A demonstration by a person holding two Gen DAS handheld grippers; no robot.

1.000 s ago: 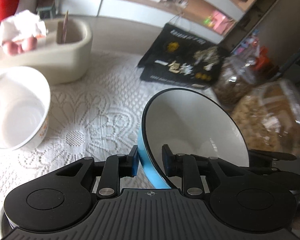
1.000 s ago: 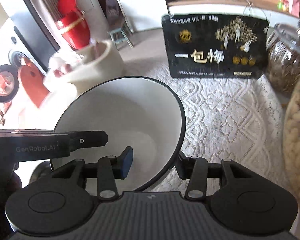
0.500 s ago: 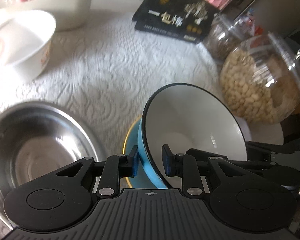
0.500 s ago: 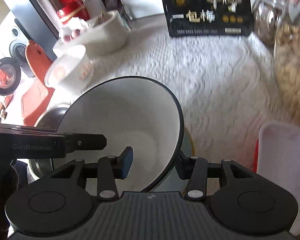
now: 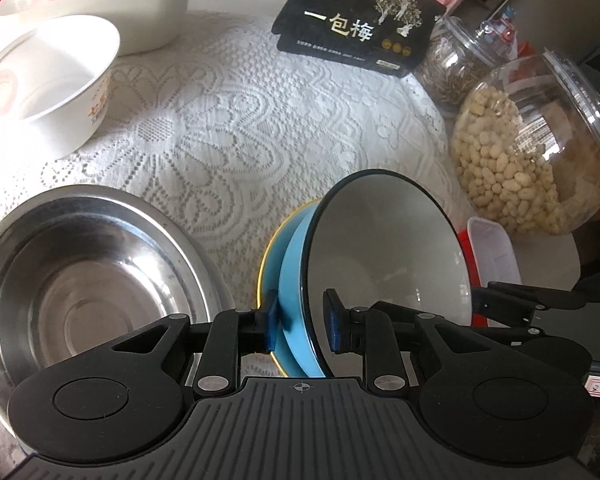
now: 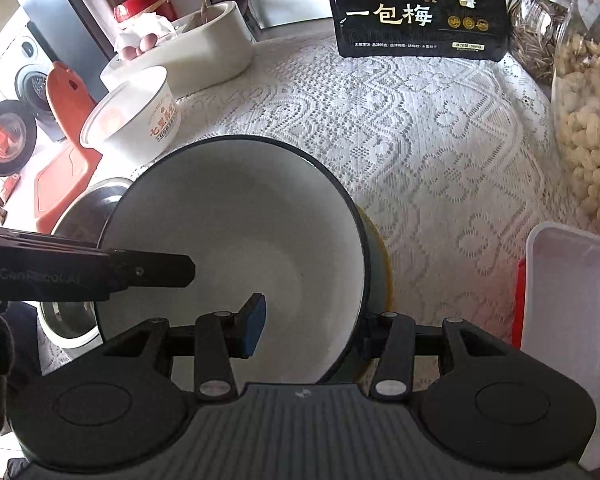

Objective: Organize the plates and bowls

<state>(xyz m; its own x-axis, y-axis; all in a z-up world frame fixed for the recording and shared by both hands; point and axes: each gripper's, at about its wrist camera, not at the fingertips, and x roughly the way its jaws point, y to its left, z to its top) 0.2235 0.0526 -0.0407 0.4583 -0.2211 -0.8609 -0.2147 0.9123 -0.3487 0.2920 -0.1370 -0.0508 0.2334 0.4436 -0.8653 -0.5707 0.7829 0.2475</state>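
A blue bowl with a white inside and black rim rests on a blue plate with a yellow edge. My left gripper straddles the bowl's left rim with a small gap on each side, so it is open. My right gripper straddles the right rim, one finger inside the bowl, jaws apart. A steel bowl sits to the left. A white paper bowl stands at the far left.
A black snack bag stands at the back. Glass jars of nuts and seeds stand at the right. A white-lidded box lies near right. A cream tub sits at the back left on the lace cloth.
Both grippers came down with the blue bowl onto the blue plate. The left jaws have opened slightly off the bowl's rim, and the right jaws have widened.
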